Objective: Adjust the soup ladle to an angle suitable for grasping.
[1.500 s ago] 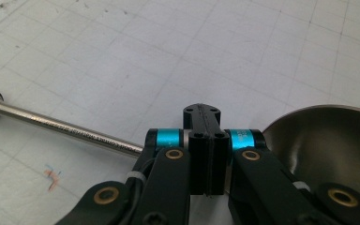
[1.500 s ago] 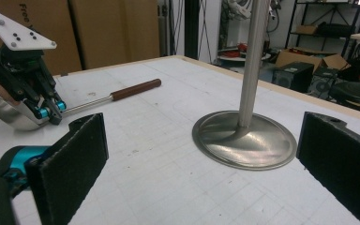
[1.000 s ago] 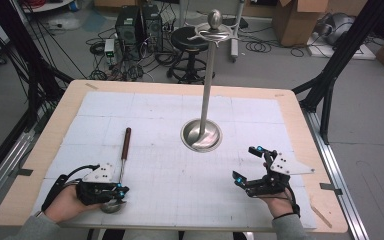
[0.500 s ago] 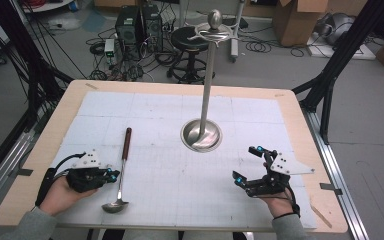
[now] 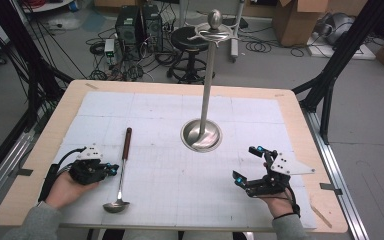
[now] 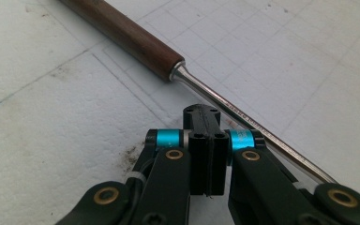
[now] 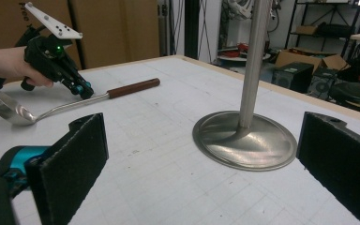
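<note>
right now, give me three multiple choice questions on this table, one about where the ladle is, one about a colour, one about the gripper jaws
1. Where does the ladle lie?
A. On the mat just right of the left gripper
B. Hung on the metal stand
C. Between the right gripper's jaws

2. What colour is the ladle's handle grip?
A. Blue
B. Dark brown
C. White

3. How do the jaws of the two grippers stand?
A. Both shut
B. Left open, right shut
C. Left shut, right open

Answers:
1. A: the high view shows it flat on the mat beside the left gripper, bowl toward the person.
2. B: the left gripper view shows a brown wooden grip joined to the steel shaft.
3. C: the left gripper view shows its pads pressed together with nothing between them; the right gripper has its jaws wide apart.
</note>
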### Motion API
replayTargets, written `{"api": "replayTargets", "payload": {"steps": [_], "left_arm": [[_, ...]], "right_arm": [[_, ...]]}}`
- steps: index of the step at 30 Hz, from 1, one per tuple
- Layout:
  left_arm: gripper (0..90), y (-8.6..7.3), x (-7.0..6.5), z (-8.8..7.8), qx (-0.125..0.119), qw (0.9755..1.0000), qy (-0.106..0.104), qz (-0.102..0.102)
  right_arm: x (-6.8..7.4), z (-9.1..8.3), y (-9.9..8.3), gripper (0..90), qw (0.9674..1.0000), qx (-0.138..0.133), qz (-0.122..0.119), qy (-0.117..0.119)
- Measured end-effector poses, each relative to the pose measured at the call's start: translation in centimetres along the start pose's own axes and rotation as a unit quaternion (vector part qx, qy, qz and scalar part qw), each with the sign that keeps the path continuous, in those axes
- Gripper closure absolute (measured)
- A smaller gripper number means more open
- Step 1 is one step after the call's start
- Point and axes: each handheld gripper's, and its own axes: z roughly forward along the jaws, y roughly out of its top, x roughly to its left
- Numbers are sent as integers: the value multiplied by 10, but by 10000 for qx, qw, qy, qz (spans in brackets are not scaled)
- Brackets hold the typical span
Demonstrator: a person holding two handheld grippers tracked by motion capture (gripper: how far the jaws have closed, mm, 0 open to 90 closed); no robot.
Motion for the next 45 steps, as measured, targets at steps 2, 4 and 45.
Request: {"api": "replayTargets", "payload": {"steps": [2,4,45], "left_arm": [[899,2,0,1,42,10000,13,-8],[899,4,-1,2,102,9999,54,-86],[899,34,-23,33,292,9990,45,338]], "right_arm": [[0,0,0,13,10000,-12,-13,-3],[0,0,0,13,10000,-12,-14,3],[-1,0,0,13,10000,-18,-15,-7]]}}
